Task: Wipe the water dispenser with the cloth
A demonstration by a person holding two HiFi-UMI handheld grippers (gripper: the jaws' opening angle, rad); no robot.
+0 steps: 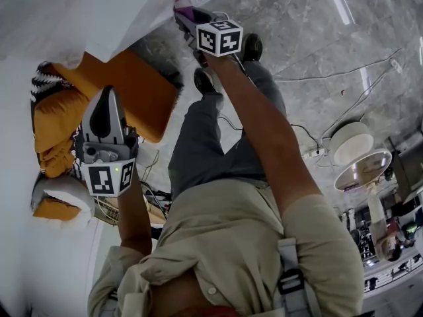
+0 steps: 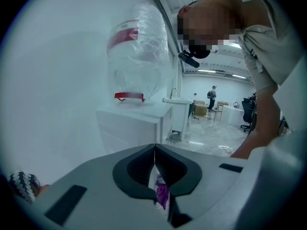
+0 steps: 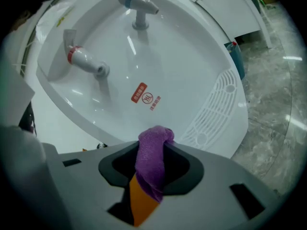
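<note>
My right gripper is shut on a bunched purple cloth. It points into the white water dispenser's recess, close to the back wall below a red-marked tap and a blue-marked tap. The slotted drip tray lies to the right. From the head view, the right gripper presses the cloth at the dispenser's white body. My left gripper hangs lower left, away from the dispenser. Its jaws meet at the tips; a small purple scrap shows behind them.
A plastic-wrapped water bottle stands on a white cabinet. Orange cushions lie under the left gripper. The person's shoes stand on the marble floor, with cables and round white lamp-like objects at right.
</note>
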